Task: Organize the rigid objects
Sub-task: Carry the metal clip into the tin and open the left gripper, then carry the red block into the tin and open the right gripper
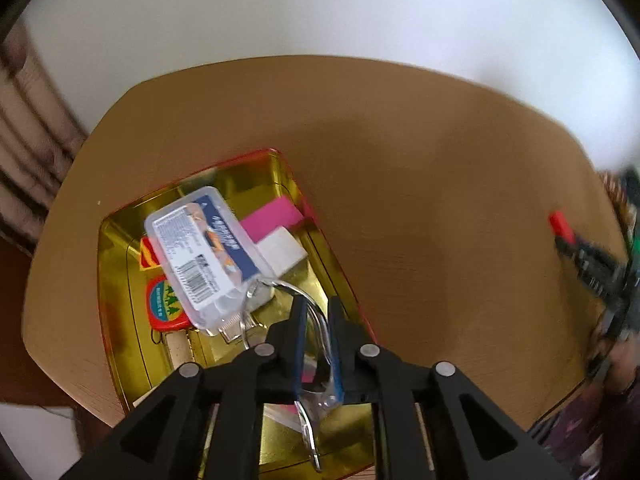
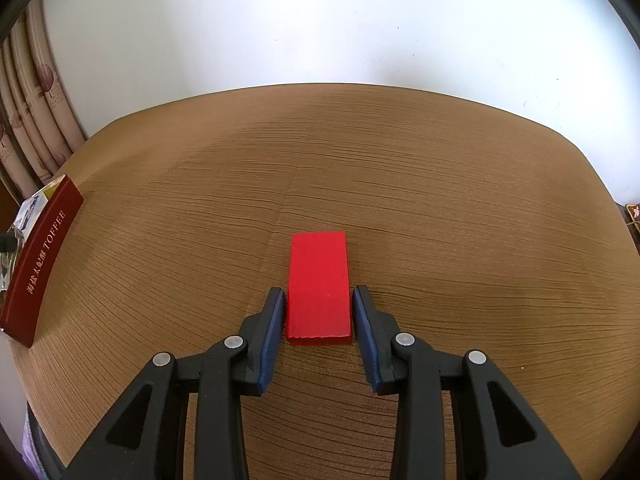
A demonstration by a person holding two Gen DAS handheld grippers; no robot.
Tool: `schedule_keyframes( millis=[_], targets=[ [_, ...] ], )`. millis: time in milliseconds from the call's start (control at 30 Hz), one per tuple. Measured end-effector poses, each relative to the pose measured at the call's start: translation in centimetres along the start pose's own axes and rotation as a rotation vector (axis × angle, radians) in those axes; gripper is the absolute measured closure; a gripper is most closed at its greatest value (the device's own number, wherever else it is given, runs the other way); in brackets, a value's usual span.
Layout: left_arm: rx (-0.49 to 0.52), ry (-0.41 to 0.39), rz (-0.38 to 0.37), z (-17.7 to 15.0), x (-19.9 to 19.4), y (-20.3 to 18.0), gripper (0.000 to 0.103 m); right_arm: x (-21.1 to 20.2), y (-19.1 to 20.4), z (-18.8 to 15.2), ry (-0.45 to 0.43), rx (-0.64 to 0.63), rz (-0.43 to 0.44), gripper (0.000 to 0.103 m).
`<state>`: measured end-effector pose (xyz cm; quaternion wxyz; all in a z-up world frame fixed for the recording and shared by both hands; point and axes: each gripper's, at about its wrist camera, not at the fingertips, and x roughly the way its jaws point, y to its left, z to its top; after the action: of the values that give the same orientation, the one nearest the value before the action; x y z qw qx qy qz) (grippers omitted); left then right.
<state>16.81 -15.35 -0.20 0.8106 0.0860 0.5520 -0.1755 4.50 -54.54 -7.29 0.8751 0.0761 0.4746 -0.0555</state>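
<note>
Wooden table (image 2: 440, 200): left gripper (image 1: 316, 312) pinches clear hair clip (image 1: 320, 344); right gripper (image 2: 319, 300) spread around red block (image 2: 319, 284).

The wooden bench (image 2: 440, 208) fills most of both views, brown with fine dark grain lines running across it and a faint seam down its middle. Its far edge is rounded at the corners. Behind it a plain white wall (image 2: 320, 24) takes up the upper part of each view, brightest toward 1 o'clock. At 9 to 10 o'clock in the right wrist view hangs a pleated cream curtain (image 2: 36, 120) printed with reddish tree shapes; the left wrist view shows the same curtain (image 1: 28, 128) blurred at 9 o'clock.
</note>
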Motion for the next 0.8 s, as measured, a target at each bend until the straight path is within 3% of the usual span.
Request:
schedule_keyframes(
  millis=[67,100,200,333,400,500,700,800],
  targets=[
    [-0.057,-0.038,-0.086,-0.3,-1.0,1.1,0.09,-0.1,-0.1,-0.1,0.0,0.001,0.0,0.07],
    [-0.062,-0.041,-0.097,-0.5,-1.3,1.4,0.083,0.0,0.0,0.0,0.001,0.002,0.0,0.07],
    [-0.07,-0.077,-0.011,-1.4,-2.3,2.1,0.082,0.1,0.0,0.0,0.002,0.004,0.002,0.07],
    [-0.232,-0.192,-0.089,-4.7,-5.5,4.4,0.082,0.3,0.2,0.0,0.004,0.005,0.001,0.07],
    [-0.307,-0.248,-0.094,-6.9,-6.9,5.4,0.081,0.1,0.0,-0.1,0.003,0.003,-0.008,0.072],
    [-0.408,-0.272,-0.019,-10.8,-8.0,7.2,0.072,-0.1,0.0,-0.1,0.007,-0.004,-0.024,0.074],
    [-0.552,-0.28,0.129,-16.3,-8.7,10.5,0.071,-0.2,0.7,0.2,0.05,0.012,-0.032,0.075],
    [-0.588,-0.27,0.148,-17.6,-8.3,12.3,0.071,-1.0,1.3,0.3,0.071,0.061,0.017,0.075]
  ],
)
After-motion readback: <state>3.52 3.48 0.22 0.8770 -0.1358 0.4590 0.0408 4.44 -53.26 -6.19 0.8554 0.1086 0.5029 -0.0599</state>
